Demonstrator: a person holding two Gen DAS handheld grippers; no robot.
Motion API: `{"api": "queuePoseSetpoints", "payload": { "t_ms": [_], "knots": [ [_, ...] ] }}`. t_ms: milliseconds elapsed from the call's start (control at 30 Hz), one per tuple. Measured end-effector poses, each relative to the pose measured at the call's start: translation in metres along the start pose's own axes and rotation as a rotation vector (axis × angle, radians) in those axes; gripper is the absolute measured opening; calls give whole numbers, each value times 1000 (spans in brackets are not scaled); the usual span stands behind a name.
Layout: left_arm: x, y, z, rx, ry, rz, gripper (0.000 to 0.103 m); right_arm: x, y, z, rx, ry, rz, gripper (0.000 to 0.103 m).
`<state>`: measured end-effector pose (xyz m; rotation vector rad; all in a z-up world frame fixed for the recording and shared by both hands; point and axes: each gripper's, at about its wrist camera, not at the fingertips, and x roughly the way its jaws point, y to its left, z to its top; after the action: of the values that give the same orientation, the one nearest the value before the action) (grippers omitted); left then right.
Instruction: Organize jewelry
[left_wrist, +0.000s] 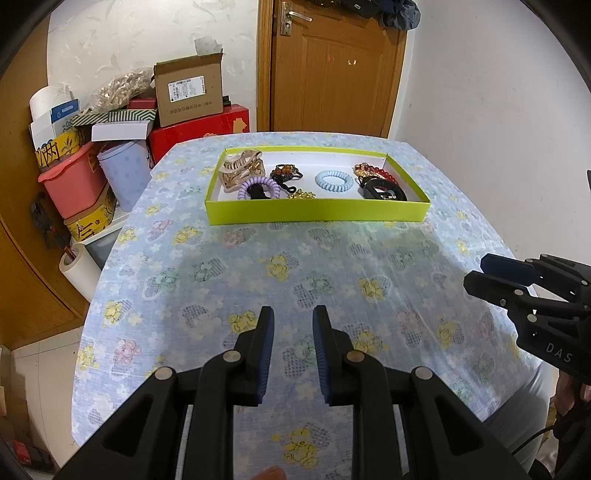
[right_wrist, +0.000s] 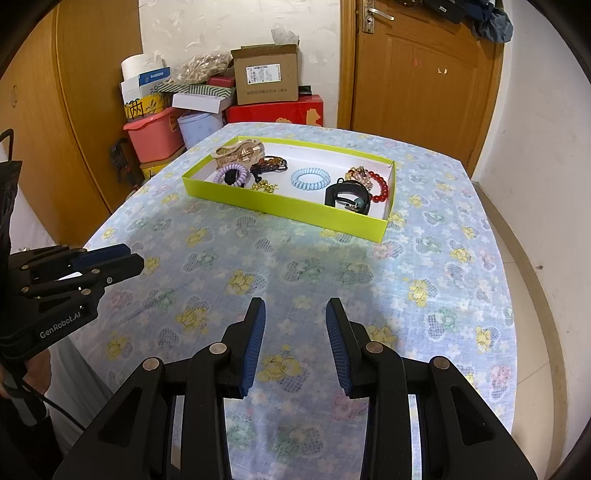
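- Left tongs (left_wrist: 293, 349): black w/ blue ribbed pads, jaws apart, nothing between them, hovering over near part of bench. Also seen side-on at left edge of right wrist view (right_wrist: 125, 256).
- Right tongs (right_wrist: 295, 341): same build, jaws apart a bit wider, nothing gripped. Side-on at right edge of left wrist view (left_wrist: 476, 273).
- Bench (left_wrist: 258, 280): covered w/ light-blue floral cloth; near half bare under both tongs.
- Shallow lime-green cardboard tray w/ white inside (left_wrist: 317, 212) sits toward far end of bench, well apart from both tongs.
- In tray, left end: beige/gold claw hair clip (left_wrist: 240, 168), lilac spiral hair tie (left_wrist: 258, 186) just in front of it w/ a black piece inside the loop.
- Dark amber-beaded bracelet (left_wrist: 286, 172) next to the clip; small gold chain piece (left_wrist: 301, 194) by the front wall.
- Middle: pale-blue spiral hair tie (left_wrist: 334, 181), lying flat, apart from the rest.
- Right end: red bead bracelet (right_wrist: 380, 186) + gold ornament touching it, black band/strap (right_wrist: 347, 199) in front, overlapping.
- Behind bench, left: stack of boxes, pink plastic tub (left_wrist: 72, 184), brown carton (left_wrist: 188, 90). Wooden door (left_wrist: 332, 66) behind.
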<state>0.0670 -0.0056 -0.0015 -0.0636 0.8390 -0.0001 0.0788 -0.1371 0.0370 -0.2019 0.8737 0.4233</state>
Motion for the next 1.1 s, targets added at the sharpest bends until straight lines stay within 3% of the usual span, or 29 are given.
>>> {"api": "queuePoseSetpoints", "payload": {
  "t_ms": [1100],
  "knots": [
    [9, -6, -6, 2, 26, 3, 22, 3, -3, -4, 4, 11, 4, 35]
  ]
}}
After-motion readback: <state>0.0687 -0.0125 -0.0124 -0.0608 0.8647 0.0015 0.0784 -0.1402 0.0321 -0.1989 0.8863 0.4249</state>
